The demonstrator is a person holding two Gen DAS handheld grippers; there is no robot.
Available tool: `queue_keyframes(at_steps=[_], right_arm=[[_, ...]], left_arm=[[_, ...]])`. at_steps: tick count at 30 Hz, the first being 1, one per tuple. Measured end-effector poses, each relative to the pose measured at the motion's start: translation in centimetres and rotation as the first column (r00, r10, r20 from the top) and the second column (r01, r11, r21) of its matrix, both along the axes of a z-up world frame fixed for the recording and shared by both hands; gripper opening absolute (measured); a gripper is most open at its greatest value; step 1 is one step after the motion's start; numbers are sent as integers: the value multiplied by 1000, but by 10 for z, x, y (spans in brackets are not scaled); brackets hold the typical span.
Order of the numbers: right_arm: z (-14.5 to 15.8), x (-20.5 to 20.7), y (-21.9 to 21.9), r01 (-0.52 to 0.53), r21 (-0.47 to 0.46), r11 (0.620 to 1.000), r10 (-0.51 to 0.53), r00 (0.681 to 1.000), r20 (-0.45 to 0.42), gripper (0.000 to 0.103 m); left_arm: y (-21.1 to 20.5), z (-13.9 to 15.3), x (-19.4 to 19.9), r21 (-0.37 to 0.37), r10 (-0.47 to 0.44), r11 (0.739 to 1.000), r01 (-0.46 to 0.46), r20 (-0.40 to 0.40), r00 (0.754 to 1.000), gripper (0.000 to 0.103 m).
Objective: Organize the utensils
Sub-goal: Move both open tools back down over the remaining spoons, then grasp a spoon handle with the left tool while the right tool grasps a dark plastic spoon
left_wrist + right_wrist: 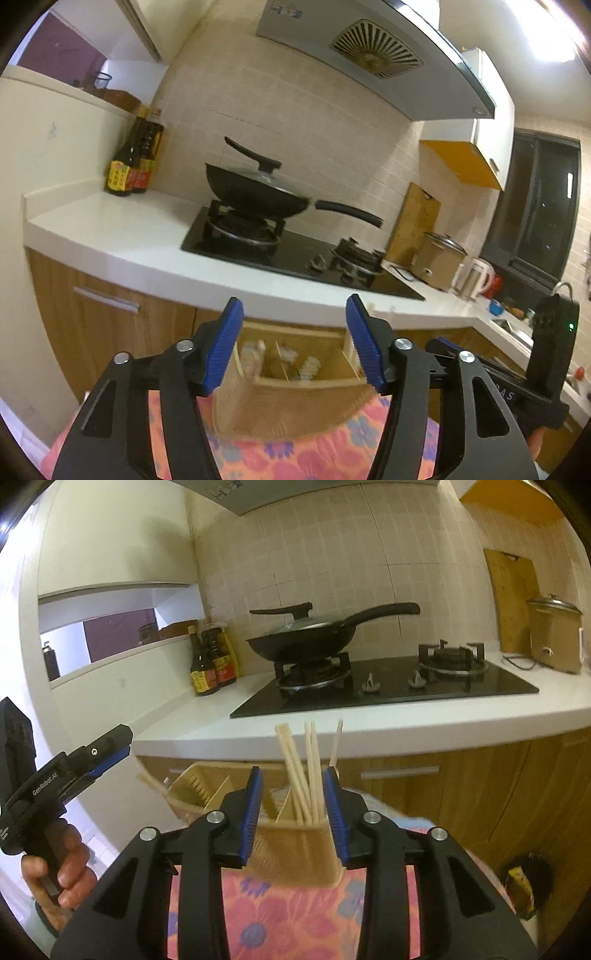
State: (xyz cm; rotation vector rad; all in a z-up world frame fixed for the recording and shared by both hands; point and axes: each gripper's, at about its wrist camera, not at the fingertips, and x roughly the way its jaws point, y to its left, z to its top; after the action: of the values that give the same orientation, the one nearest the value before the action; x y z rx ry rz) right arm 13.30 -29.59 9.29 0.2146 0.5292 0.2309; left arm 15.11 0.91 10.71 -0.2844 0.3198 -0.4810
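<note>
Chopsticks (303, 771) stand in our tan holder (295, 853) on the flowered cloth (288, 908), just below the white counter's edge (332, 738). We count about five sticks; blur hides the rest. Our left gripper (295, 343) and right gripper (293, 812) are both open, holding nothing.

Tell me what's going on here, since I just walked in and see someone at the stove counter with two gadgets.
A person is sorting utensils with a hand-held tool in each hand. The right tool stands open around pale chopsticks upright in a compartment of a beige divided holder, not gripping them. The left tool is open and empty in front of it. The holder sits on a floral cloth below the counter.
</note>
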Motion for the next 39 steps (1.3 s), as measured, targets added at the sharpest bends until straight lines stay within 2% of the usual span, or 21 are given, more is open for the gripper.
queue_keyframes(at_steps=[2,4,5,6,8,11,13,16,20,24,28,30,31,32,36,39], right_arm=[[1,-14,-2,-3,12,1000,3,1000,-14,32],[1,-27,-3,-4,20,1000,5,999,-34,34],[1,-36,-4,-6,19,1000,7,999,-43,36],[1,-42,-3,-5,13,1000,6,999,-48,43],[0,-56,-1,-1,-20,1000,-1,999,-51,48],[-6,-76,9,-13,-106,994,6,998,-63,48],[-16,-89,15,-15,-131,991,2,995,-100,48],[-30,-105,20,-7,-149,989,-17,988,-154,48],[-57,-123,26,-31,-126,992,-5,962,-273,48],[-80,-141,29,-43,-102,994,3,931,-366,48],[-100,-158,38,-69,-81,994,28,902,-431,48],[-109,-169,43,-75,-88,993,27,893,-450,45],[-113,-172,47,-83,-86,993,35,889,-457,34],[-115,-175,49,-90,-79,993,43,885,-463,31],[-125,-183,56,-98,-75,992,51,881,-471,28],[-129,-186,60,-112,-71,991,65,879,-473,22]], left_arm=[[0,-2,-12,8,-23,1000,23,-12,1000,61],[3,-6,-23,-12,-81,997,80,-64,995,63],[5,-8,-26,-30,-117,993,114,-98,988,63],[7,-10,-33,-48,-154,988,149,-130,979,63],[9,-12,-45,-50,-181,983,176,-144,973,63],[7,-16,-65,-10,-201,979,202,-157,967,63],[3,-22,-76,27,-201,978,209,-177,963,63],[0,-36,-88,67,-204,972,223,-220,954,63],[-6,-63,-101,125,-210,959,255,-294,932,61],[-20,-94,-111,211,-213,927,311,-387,897,56],[-34,-122,-120,257,-229,892,372,-454,861,53],[-42,-135,-125,283,-232,872,400,-480,846,50],[-45,-141,-127,292,-233,864,410,-489,841,48],[-48,-145,-128,297,-237,857,420,-496,835,47],[-61,-159,-130,314,-239,836,449,-529,814,41],[-67,-165,-131,344,-216,825,448,-540,813,35]])
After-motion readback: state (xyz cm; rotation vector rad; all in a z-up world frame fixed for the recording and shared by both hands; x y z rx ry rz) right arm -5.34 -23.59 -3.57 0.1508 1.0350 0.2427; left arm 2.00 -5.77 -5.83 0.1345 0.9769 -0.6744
